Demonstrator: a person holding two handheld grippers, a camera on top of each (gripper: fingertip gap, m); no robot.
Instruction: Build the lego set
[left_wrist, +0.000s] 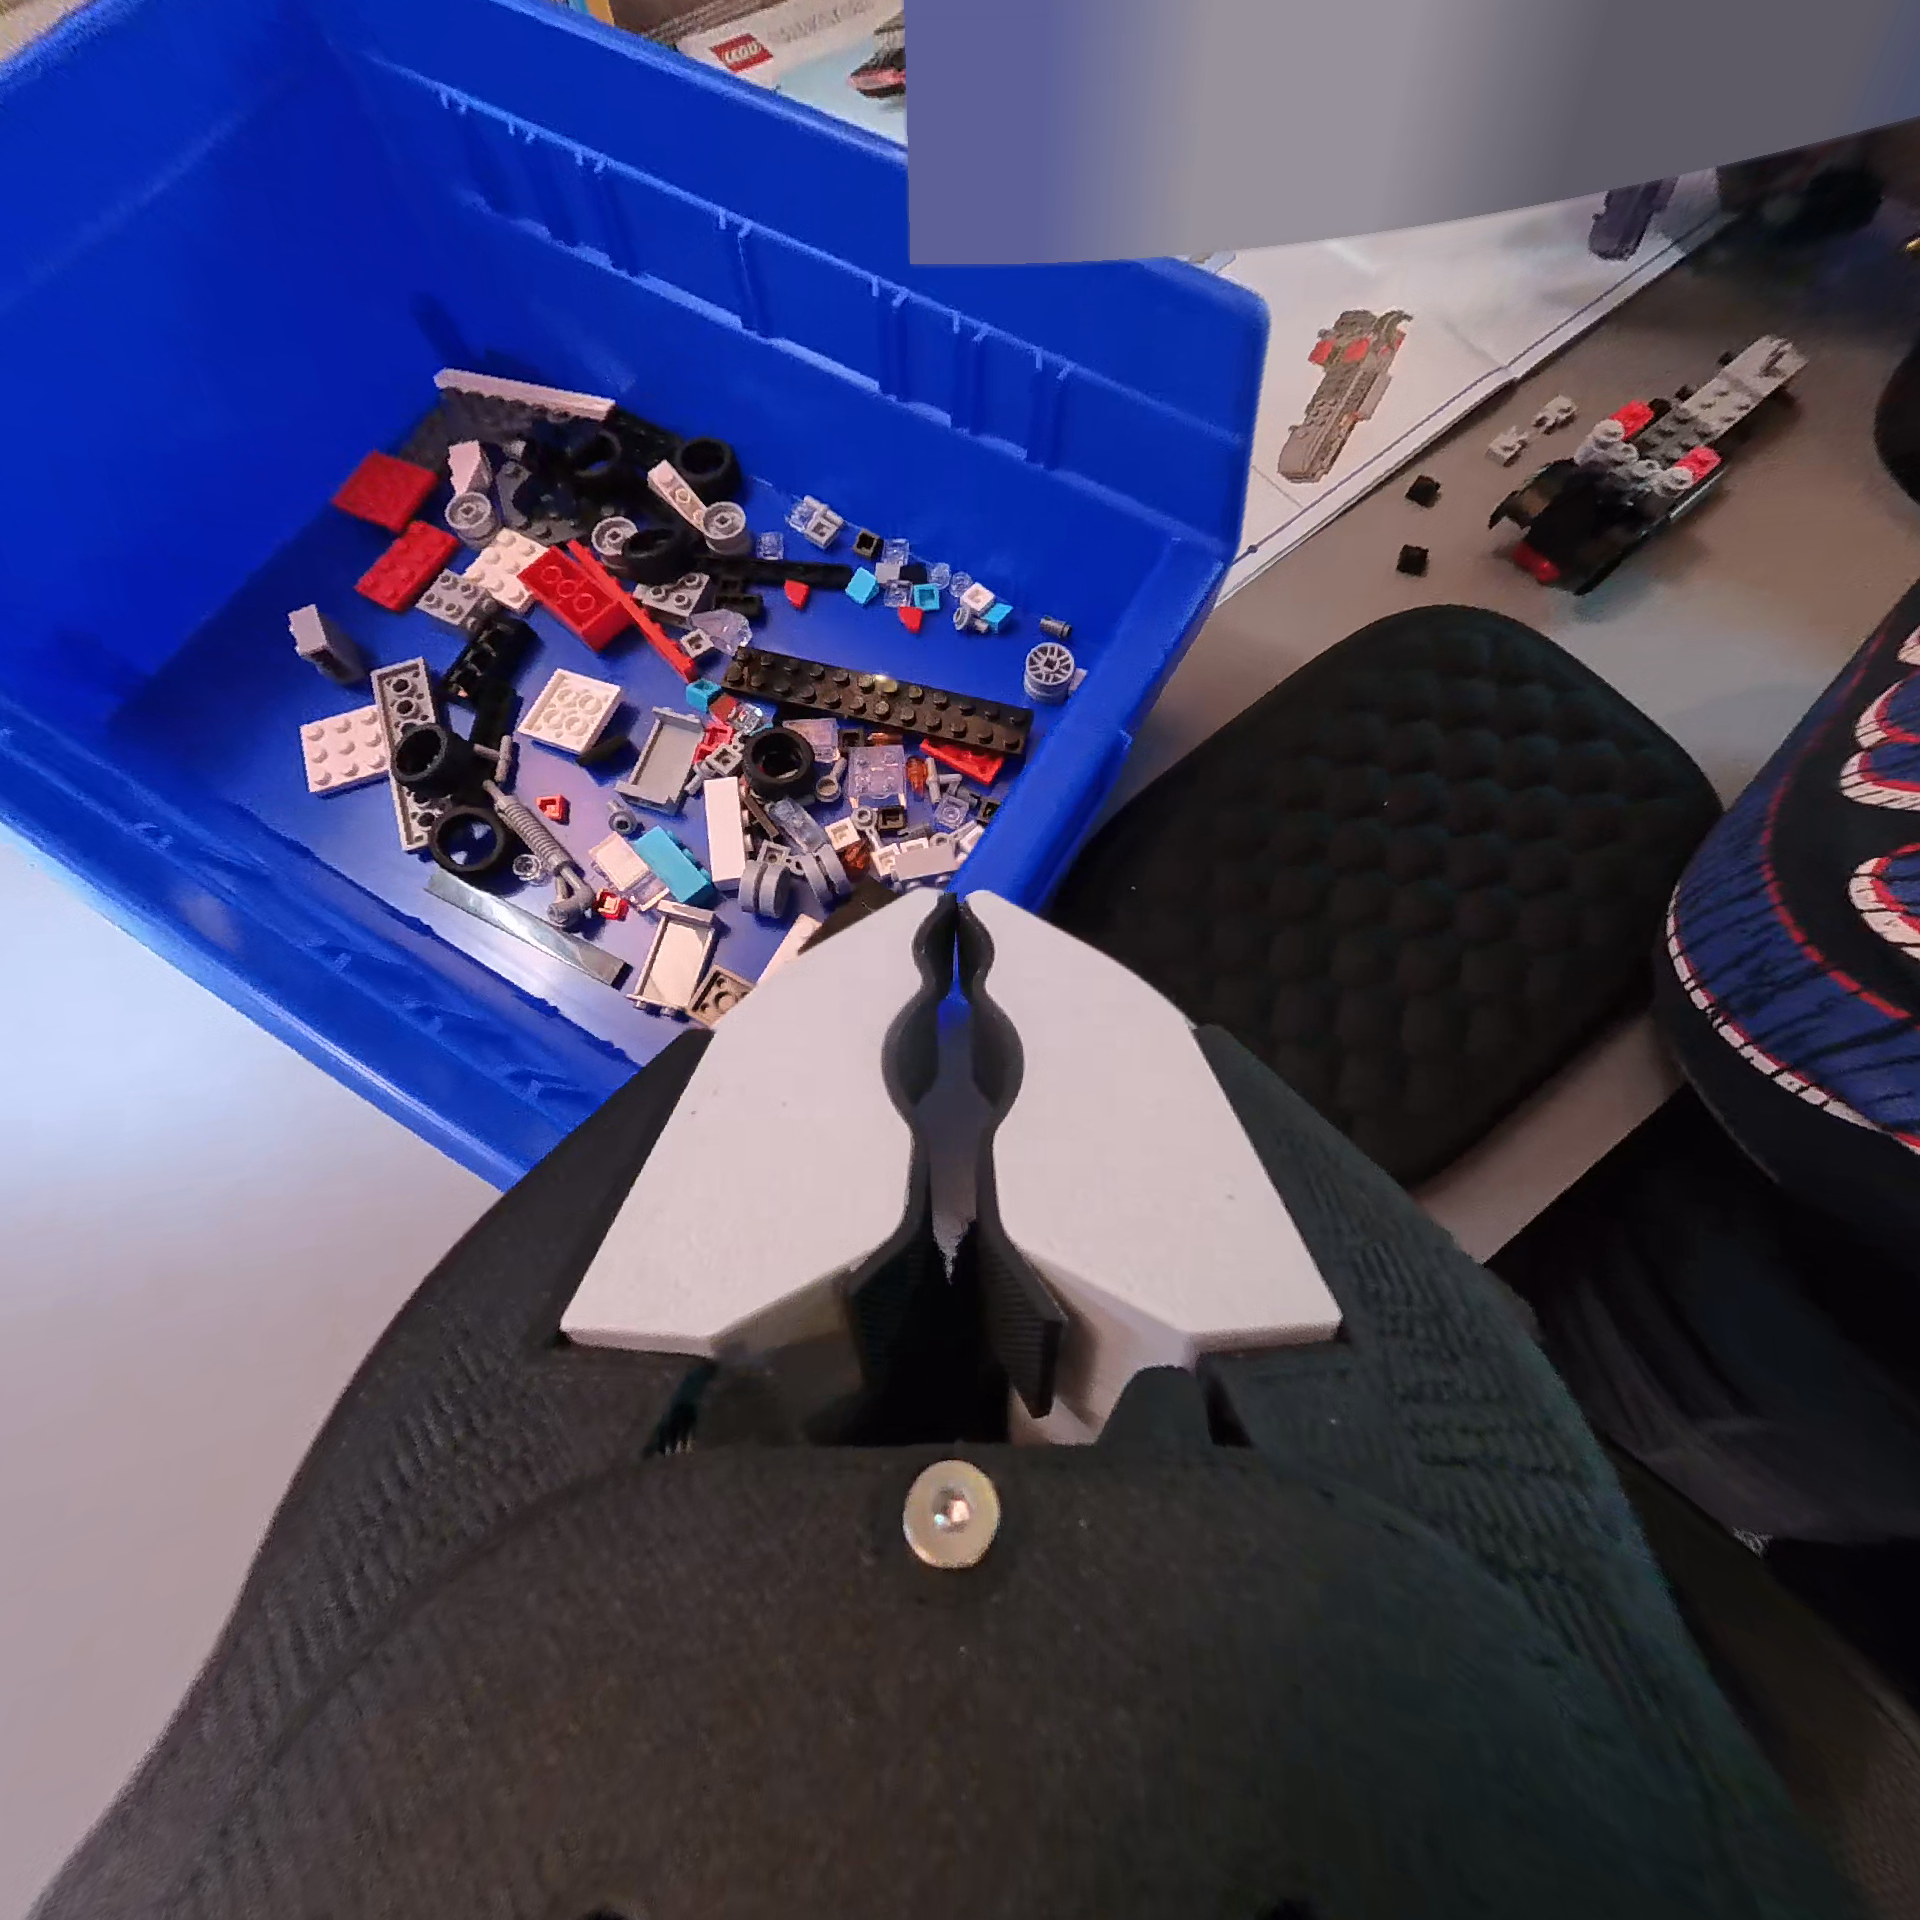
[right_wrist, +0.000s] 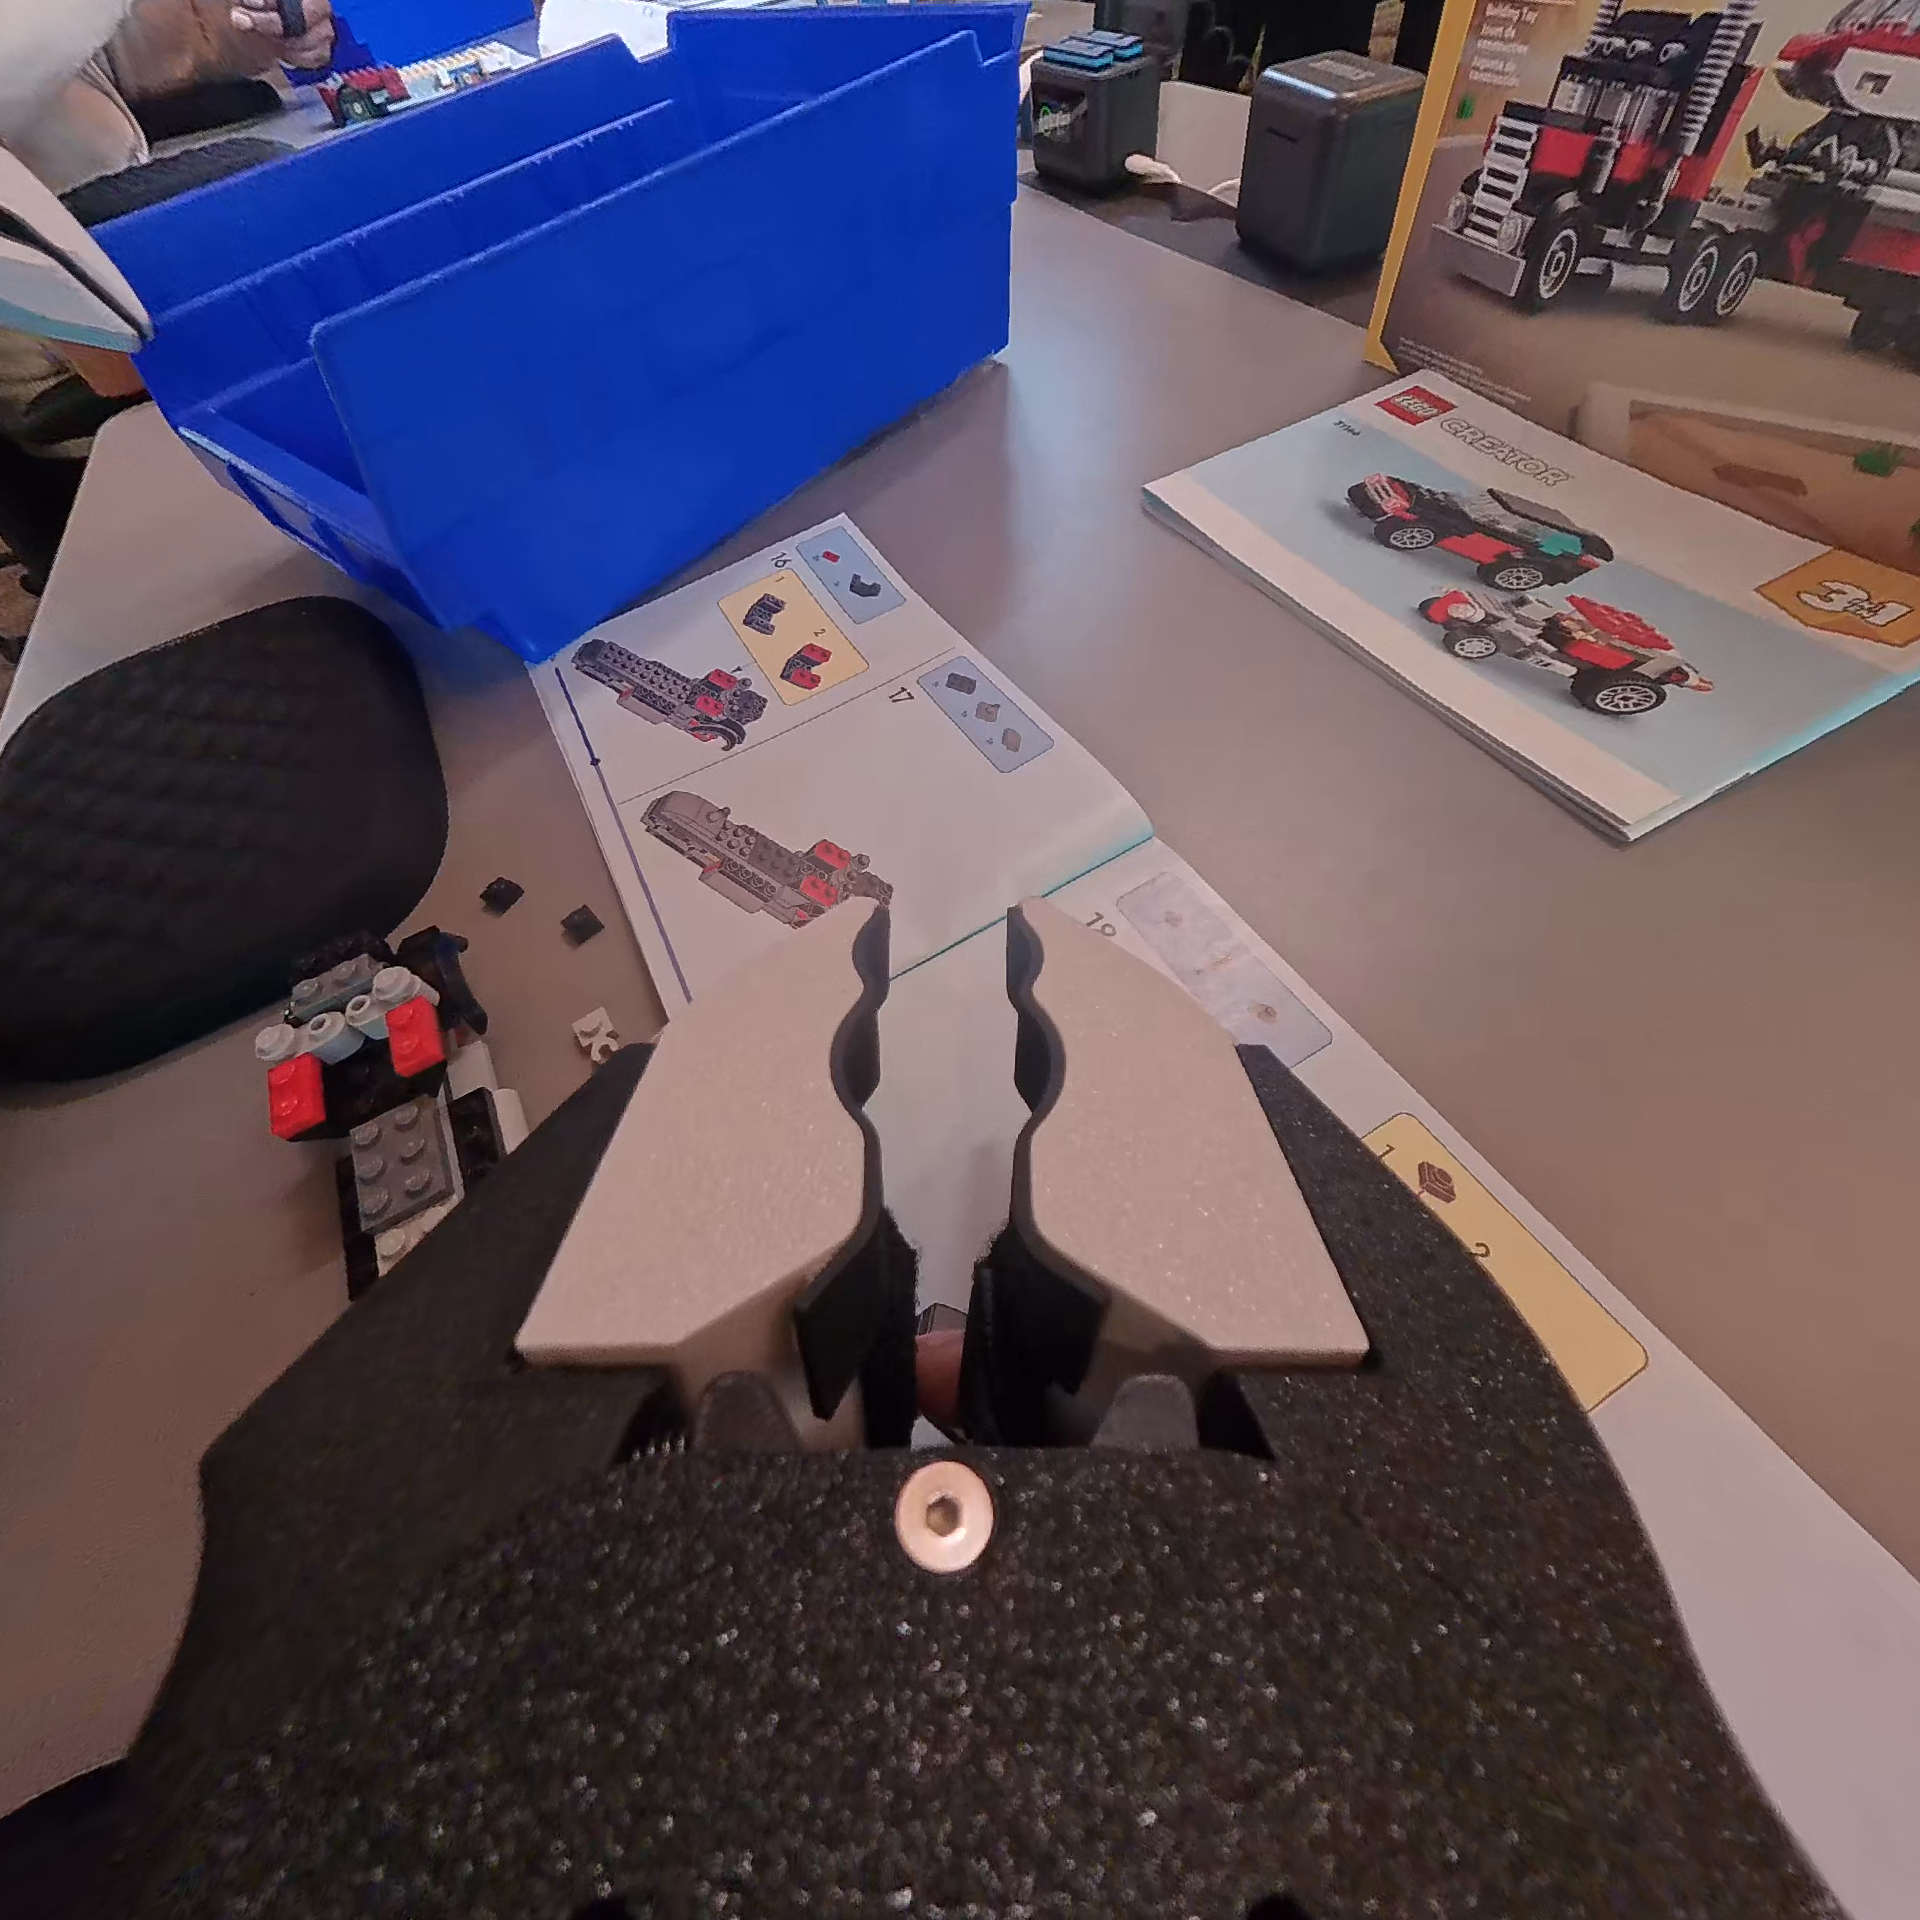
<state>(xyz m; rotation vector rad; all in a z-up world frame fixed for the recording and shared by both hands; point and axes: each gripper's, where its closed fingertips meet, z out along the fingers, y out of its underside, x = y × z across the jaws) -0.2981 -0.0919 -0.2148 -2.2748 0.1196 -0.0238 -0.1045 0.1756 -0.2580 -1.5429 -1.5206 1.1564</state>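
My left gripper (left_wrist: 956, 916) is shut, its dark pads pressed together at the tips, and I see no piece between them. It hovers over the near right corner of the blue bin (left_wrist: 1143, 343), which holds several loose lego pieces (left_wrist: 675, 675) in red, grey, black and white. The partly built black, grey and red model (left_wrist: 1621, 468) lies on the table to the right; it also shows in the right wrist view (right_wrist: 364, 1060). My right gripper (right_wrist: 948, 920) is open and empty above the open instruction booklet (right_wrist: 831, 790).
A black padded cushion (left_wrist: 1382, 883) lies between bin and model. Two small black pieces (right_wrist: 502, 894) lie near the model. A closed booklet (right_wrist: 1538, 603) and the set's box (right_wrist: 1683, 177) are at the right. A person's patterned garment (left_wrist: 1808, 935) is at the table edge. About 35 cm separates my left fingertips from my right.
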